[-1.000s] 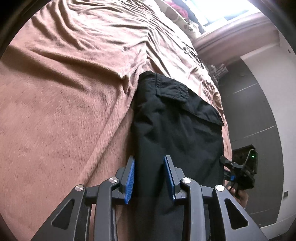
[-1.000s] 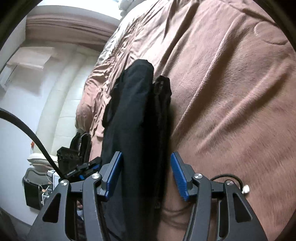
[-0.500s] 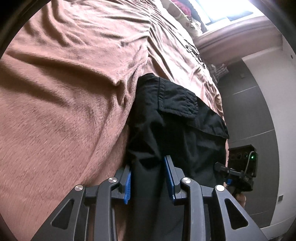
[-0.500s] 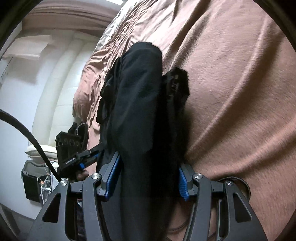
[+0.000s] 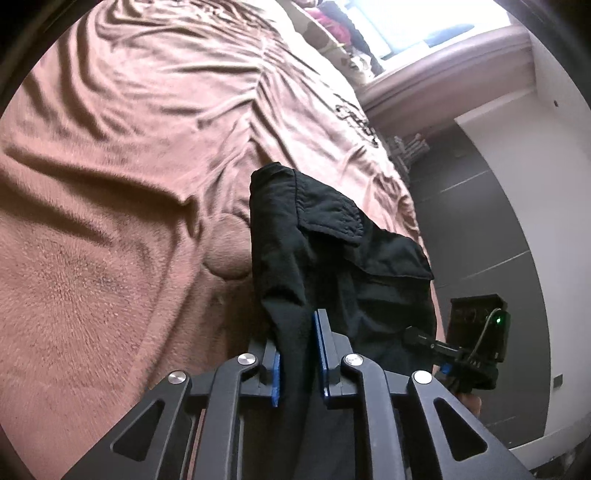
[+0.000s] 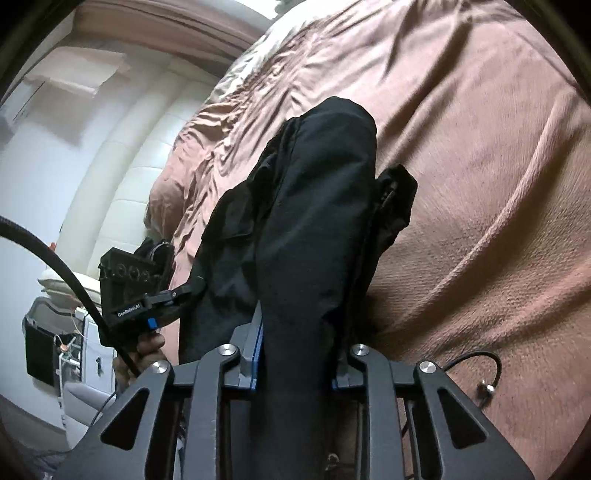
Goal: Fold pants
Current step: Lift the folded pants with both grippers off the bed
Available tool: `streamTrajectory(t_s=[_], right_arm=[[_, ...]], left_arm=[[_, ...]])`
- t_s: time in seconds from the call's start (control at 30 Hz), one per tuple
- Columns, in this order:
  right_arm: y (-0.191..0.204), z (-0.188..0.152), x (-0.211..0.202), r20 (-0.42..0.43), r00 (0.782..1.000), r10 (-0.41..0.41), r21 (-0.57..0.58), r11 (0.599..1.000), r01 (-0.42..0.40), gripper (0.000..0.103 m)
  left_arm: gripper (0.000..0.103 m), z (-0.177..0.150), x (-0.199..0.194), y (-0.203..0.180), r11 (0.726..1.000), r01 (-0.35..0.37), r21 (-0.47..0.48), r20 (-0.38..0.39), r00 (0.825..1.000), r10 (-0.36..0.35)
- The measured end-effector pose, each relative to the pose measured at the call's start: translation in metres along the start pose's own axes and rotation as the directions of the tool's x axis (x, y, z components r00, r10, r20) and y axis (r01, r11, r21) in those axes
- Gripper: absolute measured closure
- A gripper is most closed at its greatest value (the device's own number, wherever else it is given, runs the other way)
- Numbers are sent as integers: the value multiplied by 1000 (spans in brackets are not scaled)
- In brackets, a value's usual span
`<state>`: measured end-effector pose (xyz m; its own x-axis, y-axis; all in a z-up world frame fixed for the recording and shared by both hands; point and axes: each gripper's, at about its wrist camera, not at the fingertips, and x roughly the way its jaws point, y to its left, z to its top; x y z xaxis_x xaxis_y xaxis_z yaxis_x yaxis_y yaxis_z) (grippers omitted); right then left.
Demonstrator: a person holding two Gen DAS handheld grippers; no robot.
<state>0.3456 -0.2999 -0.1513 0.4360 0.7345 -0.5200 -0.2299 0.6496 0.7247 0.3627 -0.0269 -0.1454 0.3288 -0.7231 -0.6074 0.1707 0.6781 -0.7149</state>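
Black cargo pants (image 5: 332, 251) lie folded lengthwise on a rumpled pink-brown bedspread (image 5: 110, 206), their near end lifted off it. My left gripper (image 5: 299, 354) is closing, its blue pads pinching a ridge of the black cloth. In the right wrist view the same pants (image 6: 317, 221) bunch upward, and my right gripper (image 6: 295, 354) is closing too, its pads pressed on a thick fold of them. Each view shows the other gripper at the pants' far side: the right gripper (image 5: 476, 350) and the left gripper (image 6: 140, 288).
The bedspread (image 6: 480, 166) fills most of both views. A padded white headboard (image 6: 122, 173) and a cluttered bedside area (image 6: 55, 339) lie left in the right wrist view. A black cable (image 6: 476, 365) loops on the bed. A grey wall (image 5: 491, 229) and a bright window (image 5: 417, 26) sit at right in the left wrist view.
Both grippers have closed on the near end of the pants and risen, pulling the cloth up off the bed into bunched folds.
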Motion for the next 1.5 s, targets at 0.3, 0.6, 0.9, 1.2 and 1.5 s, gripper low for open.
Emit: streamTrajectory(t_s=[0.3, 0.6, 0.9, 1.2, 1.5], right_arm=[[45, -32, -29, 88, 996, -8, -118, 993, 19, 82], [81, -72, -65, 147, 989, 18, -204, 979, 12, 83], [107, -93, -84, 189, 981, 46, -274, 962, 8, 83], [134, -91, -77, 193, 978, 72, -341, 940, -2, 83], [163, -76, -37, 171, 981, 94, -385, 923, -22, 83]], left_arm=[[89, -17, -34, -23, 999, 32, 42, 75, 997, -35], [89, -40, -86, -62, 995, 37, 93, 166, 985, -52], [89, -61, -141, -91, 990, 37, 138, 257, 964, -72], [89, -71, -191, -90, 990, 19, 139, 338, 939, -66], [89, -78, -247, -76, 991, -5, 136, 411, 910, -52]])
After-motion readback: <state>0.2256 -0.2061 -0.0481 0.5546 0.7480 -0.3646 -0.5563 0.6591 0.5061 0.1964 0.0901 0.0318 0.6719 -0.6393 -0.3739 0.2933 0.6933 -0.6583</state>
